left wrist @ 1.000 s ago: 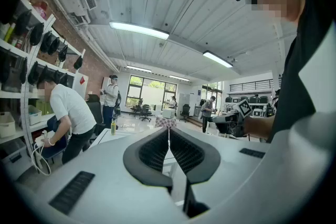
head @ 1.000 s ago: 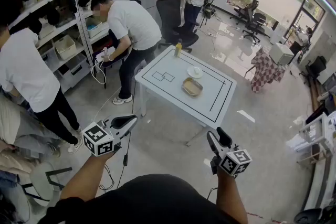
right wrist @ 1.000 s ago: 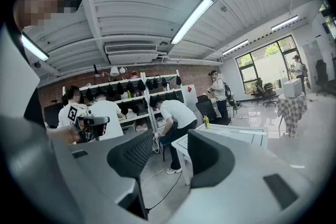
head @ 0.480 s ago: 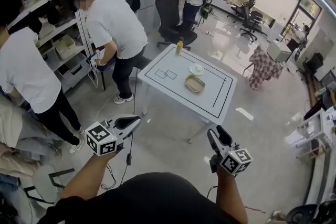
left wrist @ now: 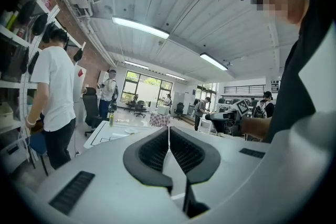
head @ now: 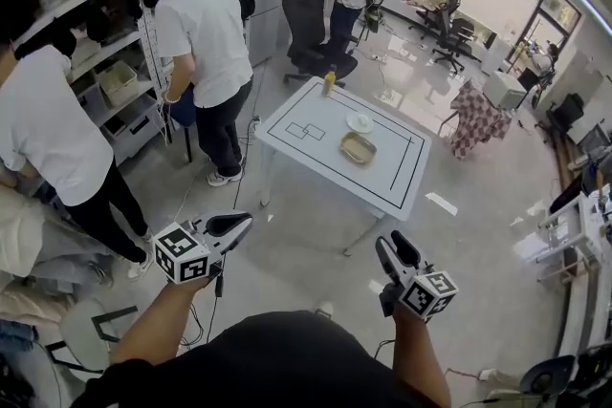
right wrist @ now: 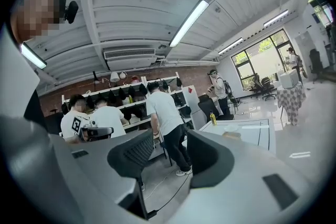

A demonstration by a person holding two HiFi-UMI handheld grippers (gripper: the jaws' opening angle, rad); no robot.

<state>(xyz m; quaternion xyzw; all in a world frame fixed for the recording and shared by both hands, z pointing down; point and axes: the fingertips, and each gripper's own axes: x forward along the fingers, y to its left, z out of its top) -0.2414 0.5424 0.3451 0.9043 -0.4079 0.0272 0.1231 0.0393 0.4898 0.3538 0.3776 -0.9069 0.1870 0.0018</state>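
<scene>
Meanwhile, person (head: 203,14) straightened up, left gripper (head: 241,222), right gripper (head: 390,246) steady

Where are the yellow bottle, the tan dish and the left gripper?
yellow bottle (head: 329,82), head view, middle of its body, at the table's far edge.
tan dish (head: 358,148), head view, centre of the dish.
left gripper (head: 247,218), head view, tips of its closed jaws.
</scene>
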